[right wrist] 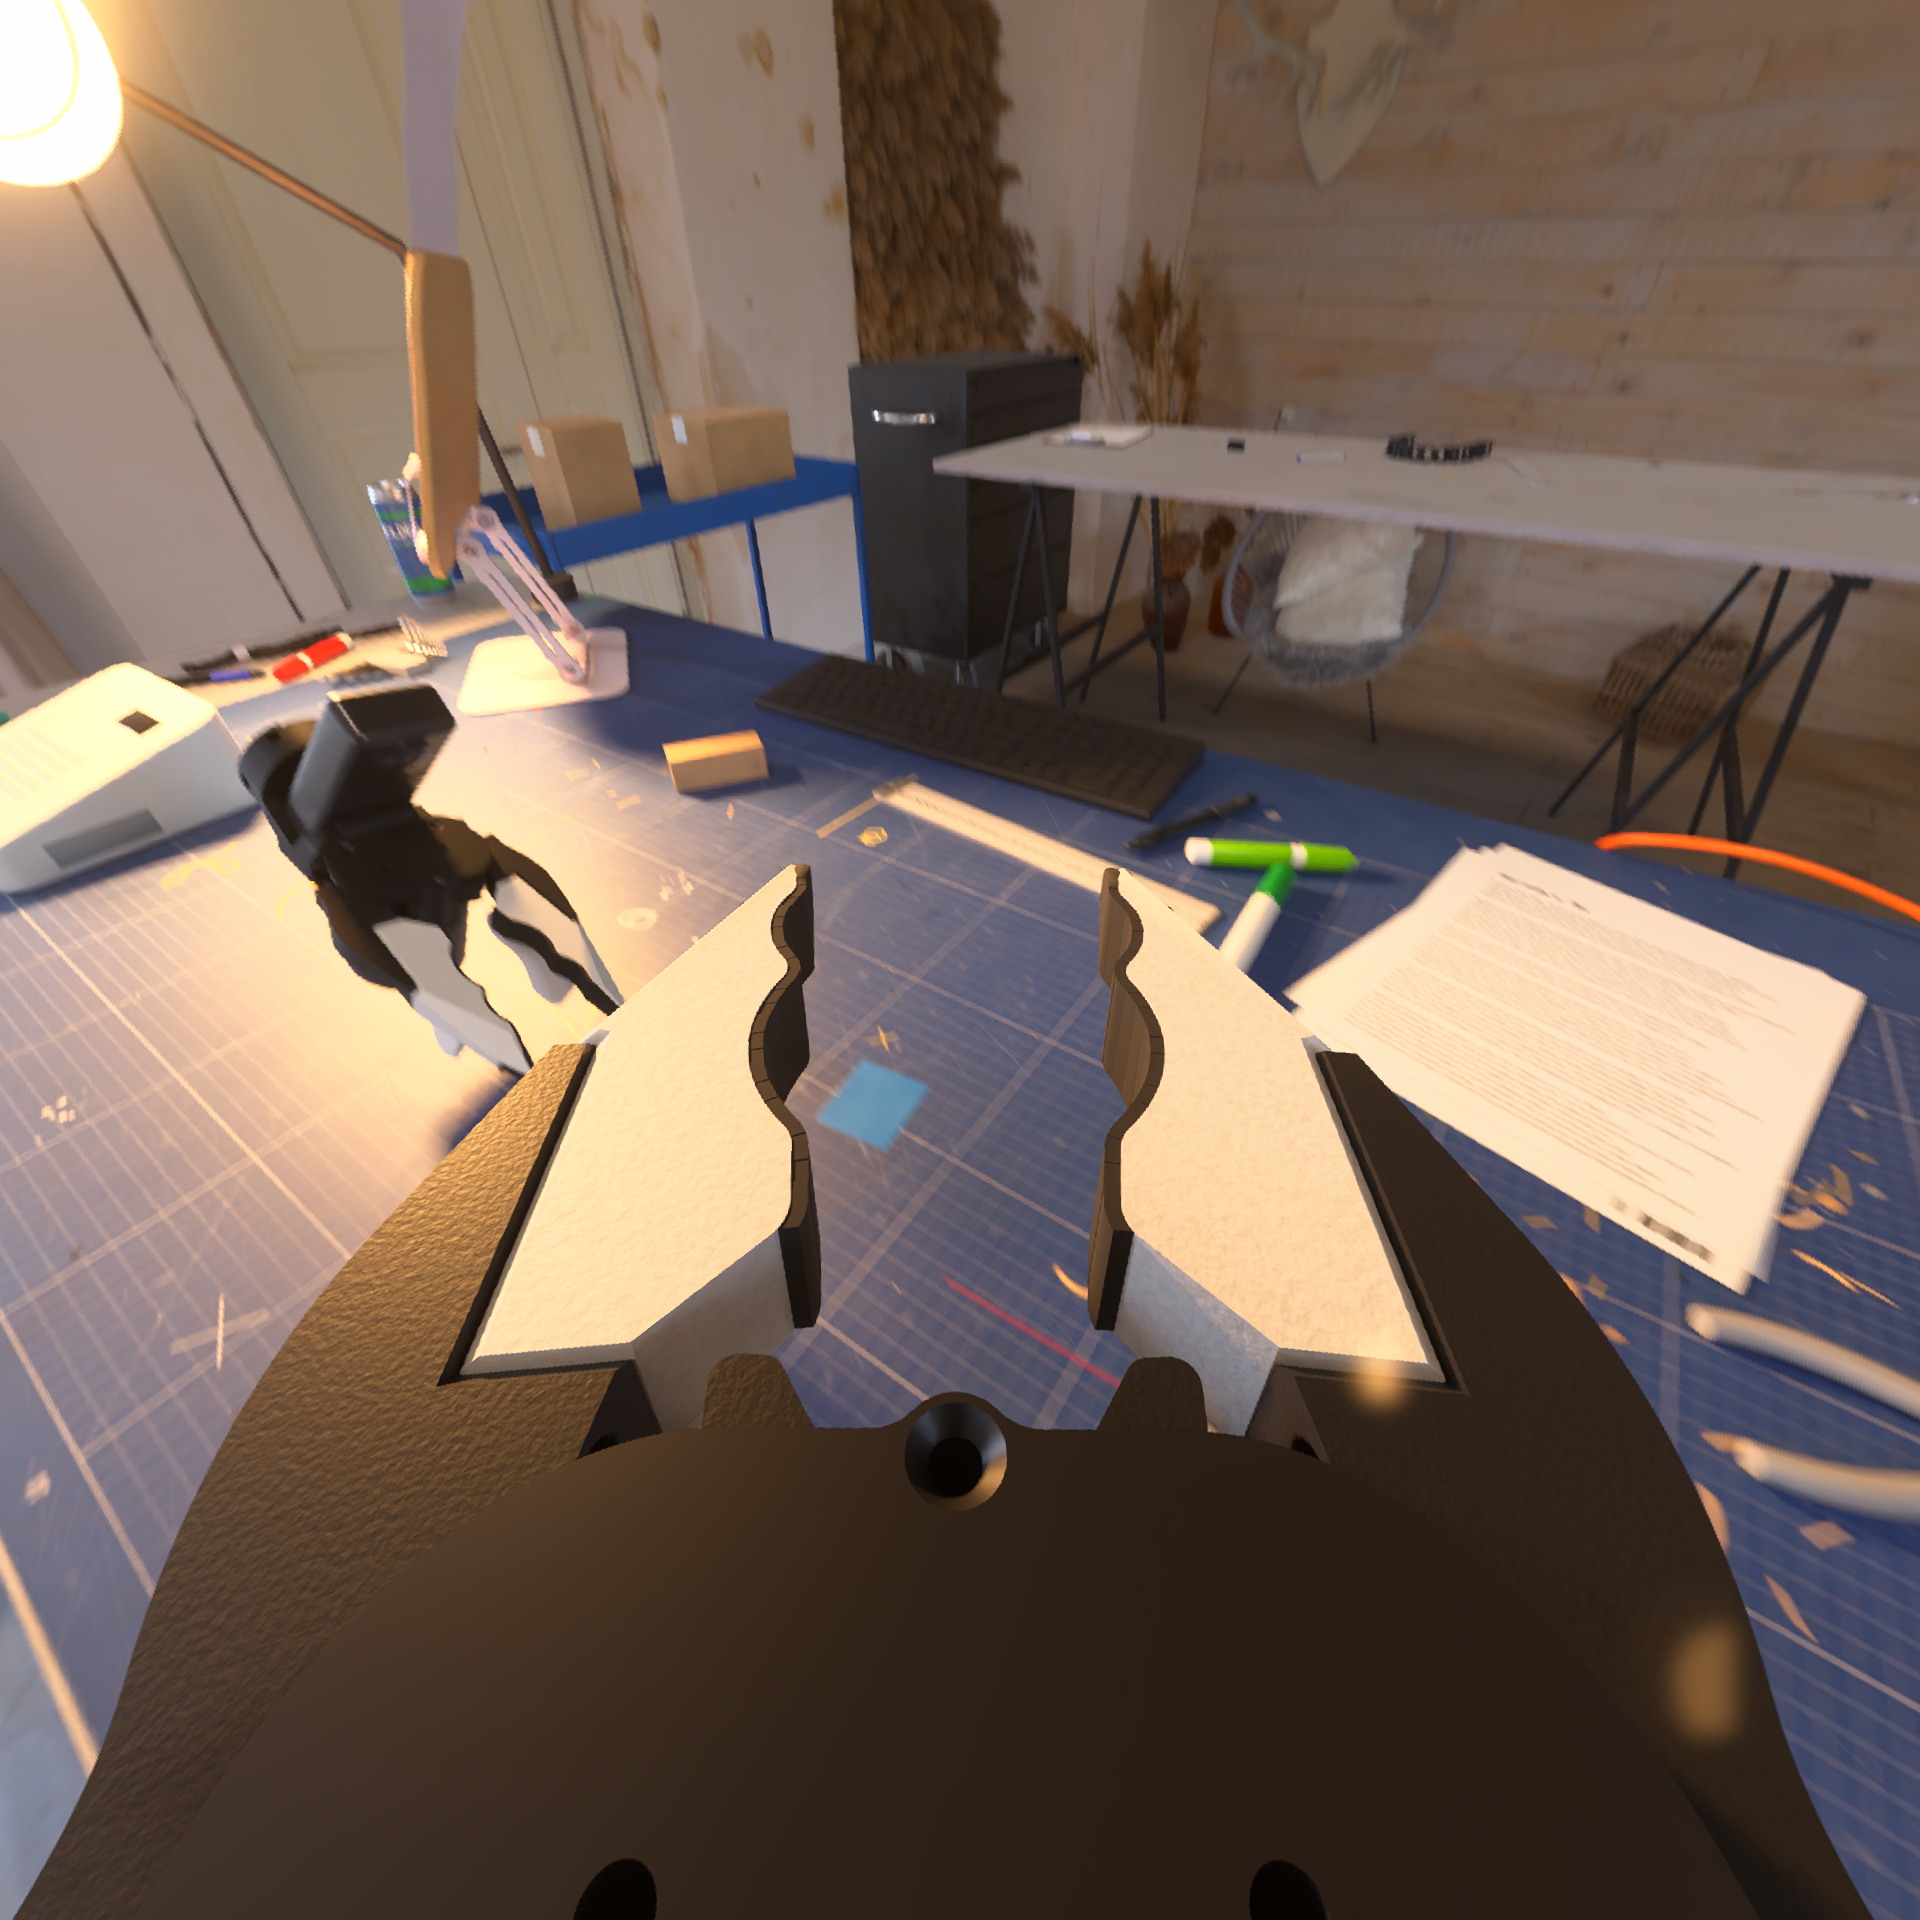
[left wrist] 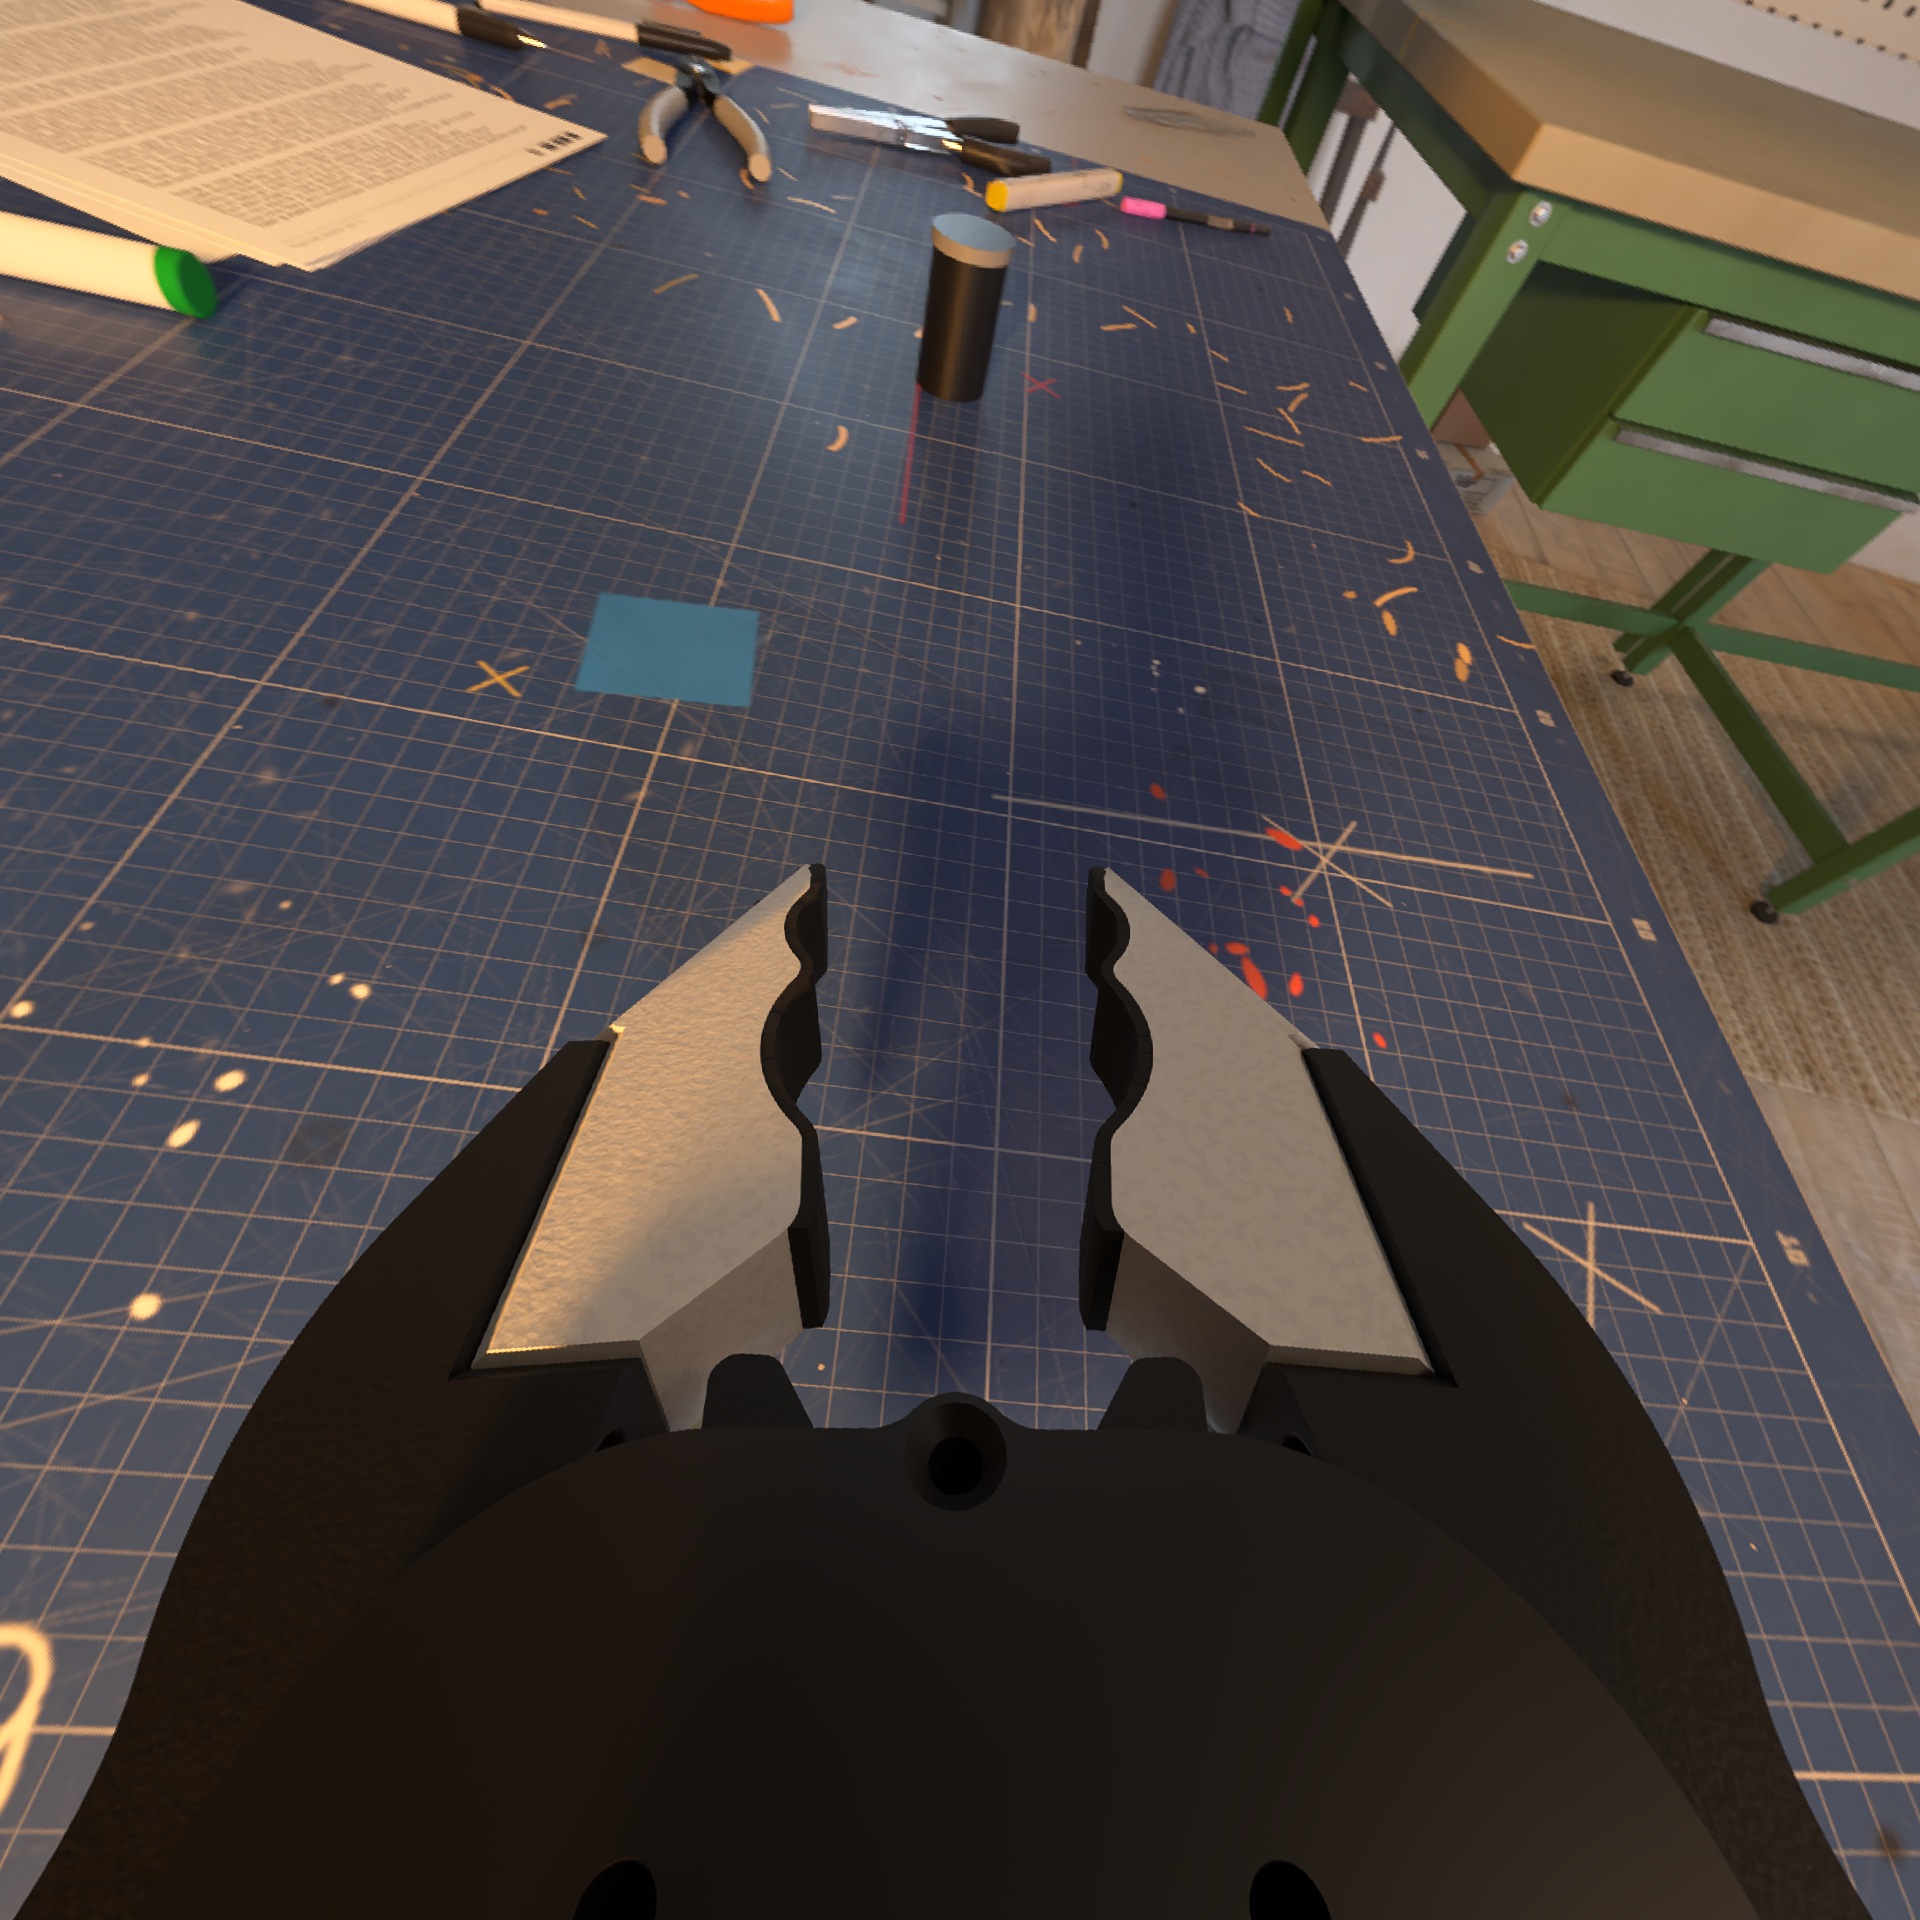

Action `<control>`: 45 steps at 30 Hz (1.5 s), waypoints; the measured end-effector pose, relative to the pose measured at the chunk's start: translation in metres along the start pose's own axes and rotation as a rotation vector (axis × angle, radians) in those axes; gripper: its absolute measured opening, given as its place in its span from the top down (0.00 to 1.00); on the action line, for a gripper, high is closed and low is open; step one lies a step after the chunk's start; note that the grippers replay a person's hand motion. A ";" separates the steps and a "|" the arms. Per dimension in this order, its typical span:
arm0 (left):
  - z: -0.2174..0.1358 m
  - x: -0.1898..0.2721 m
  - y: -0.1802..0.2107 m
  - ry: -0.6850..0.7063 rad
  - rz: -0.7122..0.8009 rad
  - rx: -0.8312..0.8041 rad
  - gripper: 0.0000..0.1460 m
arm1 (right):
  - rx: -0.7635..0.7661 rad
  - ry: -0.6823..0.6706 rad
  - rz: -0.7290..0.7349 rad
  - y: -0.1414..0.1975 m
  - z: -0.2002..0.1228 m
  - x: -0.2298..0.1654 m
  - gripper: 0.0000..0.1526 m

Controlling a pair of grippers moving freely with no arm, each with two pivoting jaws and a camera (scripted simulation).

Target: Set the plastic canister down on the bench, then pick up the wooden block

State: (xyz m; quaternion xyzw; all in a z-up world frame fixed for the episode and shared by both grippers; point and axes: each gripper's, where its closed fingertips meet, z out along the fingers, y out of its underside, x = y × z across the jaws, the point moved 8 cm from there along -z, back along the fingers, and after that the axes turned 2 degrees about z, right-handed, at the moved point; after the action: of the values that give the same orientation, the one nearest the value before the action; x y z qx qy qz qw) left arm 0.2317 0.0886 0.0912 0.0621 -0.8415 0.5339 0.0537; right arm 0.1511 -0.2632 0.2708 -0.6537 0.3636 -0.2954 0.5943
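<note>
- Left wrist view, lower centre: my left gripper (left wrist: 956,883), black body with grey contoured fingers (left wrist: 717,1091), hangs over the blue gridded cutting mat (left wrist: 312,831); its jaws stand wide apart with nothing between them.
- Left wrist view, upper centre: the black cylindrical plastic canister with a pale grey lid (left wrist: 964,307) stands upright on the mat, well apart from my fingertips and clear of both grippers.
- Left wrist view, centre left: a flat light-blue square patch (left wrist: 670,651) lies on the mat between the canister and my left gripper.
- Left wrist view, upper left: a stack of printed white paper sheets (left wrist: 239,125), with a white marker with a green cap (left wrist: 114,272) just beside its lower edge.
- Left wrist view, top centre: grey-handled pliers (left wrist: 701,125) lie near the mat's far edge.
- Right wrist view, lower centre: my right gripper (right wrist: 956,883), black with white fingers (right wrist: 675,1143), is likewise spread wide and holds nothing.
- Right wrist view, centre left: the left gripper (right wrist: 499,997) shows farther off, tilted down toward the mat (right wrist: 987,852).
- Right wrist view, above centre: the small rectangular light-brown wooden block (right wrist: 715,760) lies on the mat, untouched, with a black keyboard (right wrist: 982,732) to its right.
- Right wrist view, right: the paper stack (right wrist: 1590,1049) and two green-capped markers (right wrist: 1273,862).
</note>
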 end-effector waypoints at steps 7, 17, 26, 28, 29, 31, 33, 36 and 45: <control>-0.005 -0.009 0.000 -0.056 -0.036 0.026 0.66 | -0.055 -0.044 0.051 0.053 0.120 -0.071 0.60; -0.011 -0.024 -0.001 -0.210 -0.128 0.051 0.60 | -0.252 0.020 0.040 0.153 0.206 -0.063 0.58; -0.071 -0.026 -0.025 -0.477 -0.134 0.196 0.62 | -0.253 0.057 -0.031 0.154 0.205 -0.062 0.55; -0.106 -0.029 -0.034 -0.541 -0.140 0.240 0.62 | -0.250 0.049 -0.040 0.154 0.205 -0.065 0.55; -0.126 -0.032 -0.038 -0.585 -0.155 0.245 0.62 | -0.247 0.040 -0.037 0.154 0.205 -0.066 0.55; -0.168 -0.044 -0.044 -0.688 -0.202 0.248 0.62 | -0.245 0.023 -0.039 0.154 0.206 -0.070 0.56; -0.206 -0.062 -0.044 -0.778 -0.266 0.235 0.61 | -0.259 0.014 -0.054 0.156 0.208 -0.073 0.56; -0.242 -0.095 -0.026 -0.881 -0.407 0.152 0.60 | -0.265 0.010 -0.084 0.157 0.209 -0.077 0.56; -0.240 -0.156 0.027 -0.997 -0.583 0.132 0.58 | -0.227 0.005 -0.066 0.158 0.203 -0.074 0.56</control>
State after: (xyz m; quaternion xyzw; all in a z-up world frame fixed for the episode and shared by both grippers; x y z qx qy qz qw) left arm 0.3867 0.3247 0.1442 0.5384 -0.6784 0.4545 -0.2082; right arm 0.2567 -0.0925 0.0936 -0.7275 0.3746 -0.2734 0.5056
